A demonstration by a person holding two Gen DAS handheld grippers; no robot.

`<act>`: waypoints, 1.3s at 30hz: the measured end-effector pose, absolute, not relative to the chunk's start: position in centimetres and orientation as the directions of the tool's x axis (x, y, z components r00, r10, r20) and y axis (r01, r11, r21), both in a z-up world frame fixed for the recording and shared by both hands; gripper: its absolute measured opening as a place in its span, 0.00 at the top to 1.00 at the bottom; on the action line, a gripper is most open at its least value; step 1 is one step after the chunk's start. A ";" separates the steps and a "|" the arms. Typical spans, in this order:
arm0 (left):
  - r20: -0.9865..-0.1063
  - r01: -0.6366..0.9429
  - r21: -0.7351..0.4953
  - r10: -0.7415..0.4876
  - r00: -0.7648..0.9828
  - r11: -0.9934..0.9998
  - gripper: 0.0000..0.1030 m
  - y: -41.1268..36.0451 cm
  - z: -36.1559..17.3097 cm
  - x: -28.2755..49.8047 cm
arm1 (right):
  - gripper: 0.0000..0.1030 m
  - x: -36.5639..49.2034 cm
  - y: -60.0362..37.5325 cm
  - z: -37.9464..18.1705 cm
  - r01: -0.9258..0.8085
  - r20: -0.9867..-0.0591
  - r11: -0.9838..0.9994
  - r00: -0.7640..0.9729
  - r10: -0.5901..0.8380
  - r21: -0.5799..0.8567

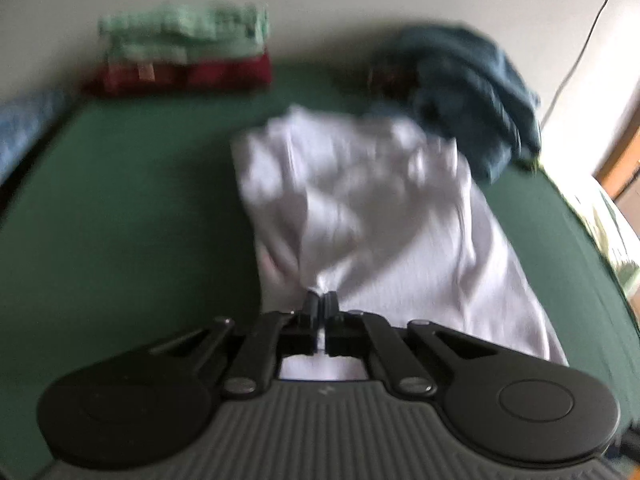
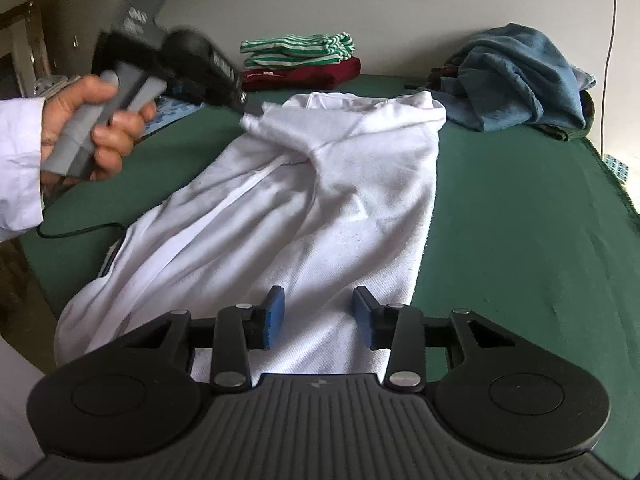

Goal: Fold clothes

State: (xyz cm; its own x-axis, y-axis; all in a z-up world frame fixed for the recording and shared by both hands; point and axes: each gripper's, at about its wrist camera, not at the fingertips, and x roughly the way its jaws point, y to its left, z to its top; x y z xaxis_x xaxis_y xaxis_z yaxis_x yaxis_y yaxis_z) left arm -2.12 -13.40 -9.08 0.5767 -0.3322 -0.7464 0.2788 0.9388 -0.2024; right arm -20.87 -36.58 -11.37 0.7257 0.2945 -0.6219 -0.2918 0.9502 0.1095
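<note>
A white cotton garment (image 2: 304,184) lies lengthwise on the dark green cloth-covered table (image 2: 520,220). The left gripper (image 1: 320,300) has its jaws pressed together, pinching a bunched fold of the white fabric; the right wrist view shows it at the garment's far left corner, held by a hand (image 2: 92,124) in a white sleeve. The right gripper (image 2: 319,312) hangs over the near hem, its blue-padded jaws partly spread with nothing between them. A folded striped green and dark red stack (image 2: 300,60) and a crumpled blue heap (image 2: 516,80) sit at the table's far edge.
</note>
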 end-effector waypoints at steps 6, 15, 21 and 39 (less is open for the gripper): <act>-0.734 0.317 -0.229 -0.377 0.566 0.921 1.00 -13.3 -10.3 -4.1 | 0.69 -16.5 -38.3 -6.2 -0.284 -0.509 0.944 0.794 0.331 0.170; -0.721 0.315 -0.251 -0.394 0.570 0.915 1.00 -13.0 -10.8 -3.6 | 0.70 0.5 -28.0 -6.3 -0.436 -0.545 0.895 0.731 0.410 0.088; -0.711 0.328 -0.257 -0.408 0.573 0.909 1.00 -12.7 -11.0 -3.6 | 0.87 6.3 -24.1 -10.5 -0.368 -0.639 0.929 0.707 0.304 0.035; -0.716 0.329 -0.284 -0.427 0.552 0.901 1.00 -10.7 -10.4 -0.5 | 0.81 10.0 -26.0 -11.3 -0.169 -0.610 0.918 0.702 0.367 0.358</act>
State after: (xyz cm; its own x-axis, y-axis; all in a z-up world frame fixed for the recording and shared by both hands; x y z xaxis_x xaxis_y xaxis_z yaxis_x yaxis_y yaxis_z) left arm -0.50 -10.66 -10.41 0.5523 -0.4273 -0.7158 0.3291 0.9007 -0.2837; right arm 10.02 -25.96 -11.34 0.7024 0.3668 -0.6100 -0.1688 0.9184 0.3578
